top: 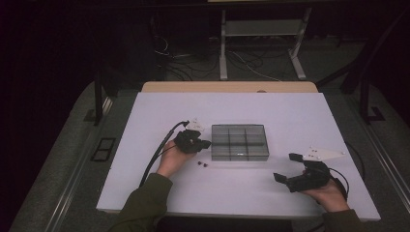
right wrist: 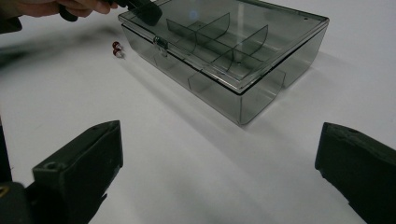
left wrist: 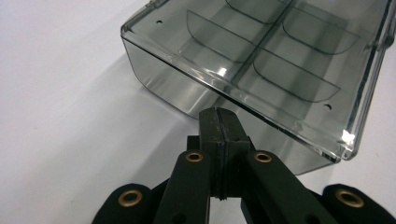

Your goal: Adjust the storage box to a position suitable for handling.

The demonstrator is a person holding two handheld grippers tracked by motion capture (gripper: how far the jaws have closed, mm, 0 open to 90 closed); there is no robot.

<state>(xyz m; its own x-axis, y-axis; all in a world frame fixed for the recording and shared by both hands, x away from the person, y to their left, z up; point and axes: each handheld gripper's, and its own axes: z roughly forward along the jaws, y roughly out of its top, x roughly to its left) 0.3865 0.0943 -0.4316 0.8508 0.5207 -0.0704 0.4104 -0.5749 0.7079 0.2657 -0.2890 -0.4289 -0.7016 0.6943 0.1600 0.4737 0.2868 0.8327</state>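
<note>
White table (top: 159, 111), box (top: 240, 142) lengthwise left-right

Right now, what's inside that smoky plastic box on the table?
Through the closed clear lid, the box shows thin dividers splitting it into compartments, and every one looks bare. The corner under the left gripper is covered, so I cannot tell there.
</note>
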